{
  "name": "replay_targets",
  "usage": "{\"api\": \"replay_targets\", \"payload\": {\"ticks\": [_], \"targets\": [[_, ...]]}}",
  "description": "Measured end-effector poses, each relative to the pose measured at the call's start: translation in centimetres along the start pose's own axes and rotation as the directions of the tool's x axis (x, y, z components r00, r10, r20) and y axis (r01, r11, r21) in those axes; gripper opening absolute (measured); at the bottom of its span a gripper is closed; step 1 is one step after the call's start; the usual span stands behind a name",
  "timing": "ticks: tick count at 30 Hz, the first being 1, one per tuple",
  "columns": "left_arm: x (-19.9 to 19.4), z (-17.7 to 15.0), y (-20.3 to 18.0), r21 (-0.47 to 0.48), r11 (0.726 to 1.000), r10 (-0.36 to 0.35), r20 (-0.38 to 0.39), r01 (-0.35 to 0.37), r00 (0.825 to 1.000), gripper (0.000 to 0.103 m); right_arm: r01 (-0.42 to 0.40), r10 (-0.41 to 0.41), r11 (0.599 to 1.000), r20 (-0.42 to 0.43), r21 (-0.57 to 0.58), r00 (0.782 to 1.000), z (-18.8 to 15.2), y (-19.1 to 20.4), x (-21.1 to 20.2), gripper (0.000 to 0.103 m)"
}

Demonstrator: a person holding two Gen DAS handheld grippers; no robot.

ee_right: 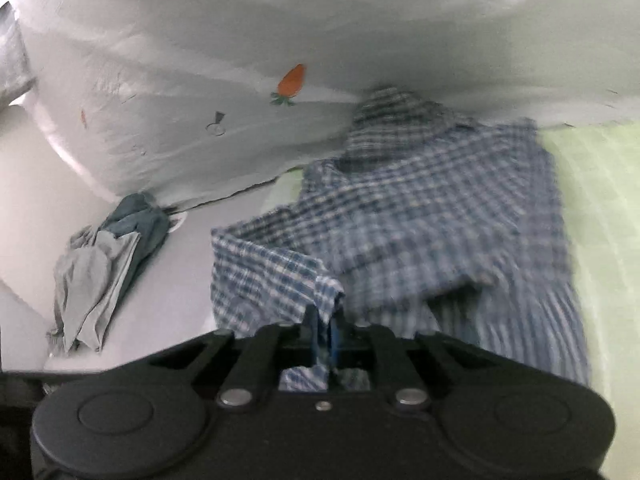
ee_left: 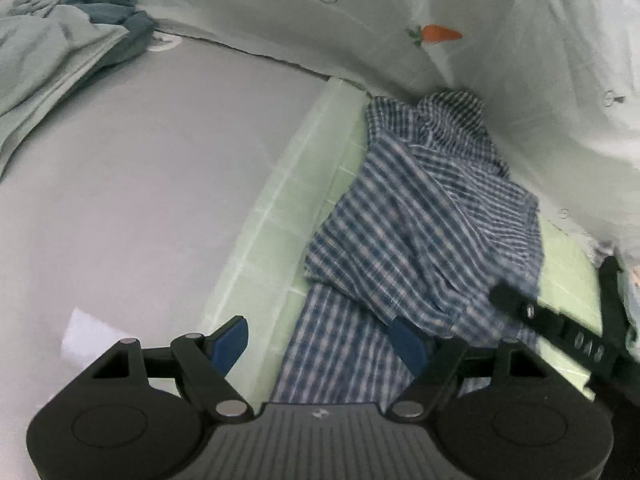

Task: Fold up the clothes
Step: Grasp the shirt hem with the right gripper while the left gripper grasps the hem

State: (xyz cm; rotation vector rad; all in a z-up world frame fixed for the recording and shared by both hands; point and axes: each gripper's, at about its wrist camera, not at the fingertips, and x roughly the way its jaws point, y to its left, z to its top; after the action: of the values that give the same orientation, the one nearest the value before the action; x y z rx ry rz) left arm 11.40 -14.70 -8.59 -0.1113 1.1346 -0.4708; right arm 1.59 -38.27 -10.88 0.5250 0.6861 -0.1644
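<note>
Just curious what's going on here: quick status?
Right gripper shut on checked shirt. Left gripper open, holding nothing. Shirt crumpled, unfolded. Other clothes off to the side.

Dim, soft even light; motion blur over checked cloth (ee_right: 420, 220); fisheye bending, dark corners.

Both wrist cameras look steeply down and forward from close above the checked shirt (ee_left: 420, 216), the left from its left side, the right nearer, sharing shirt and carrot-print sheet (ee_right: 200, 80).
</note>
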Motion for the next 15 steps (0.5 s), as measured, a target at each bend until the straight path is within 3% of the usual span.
{"api": "replay_targets", "payload": {"ticks": [9,12,15], "targets": [[-4.1,-4.6,0.3,0.104,0.994,-0.040,-0.036,0.043,0.999,0.079,0.064,-0.077,0.969,0.044,0.238,0.996,-7.5,0.0,-7.2,0.004],[-5.0,-6.1,0.8,0.144,0.988,-0.052,-0.054,0.060,0.997,0.079,0.021,-0.061,0.924,0.095,0.381,0.994,-9.5,-0.4,-9.6,0.004],[-5.7,-7.7,1.6,0.175,0.982,-0.062,-0.077,0.075,0.995,0.079,-0.004,-0.072,0.840,0.119,0.542,0.990,-12.0,-1.1,-11.4,0.004]]}}
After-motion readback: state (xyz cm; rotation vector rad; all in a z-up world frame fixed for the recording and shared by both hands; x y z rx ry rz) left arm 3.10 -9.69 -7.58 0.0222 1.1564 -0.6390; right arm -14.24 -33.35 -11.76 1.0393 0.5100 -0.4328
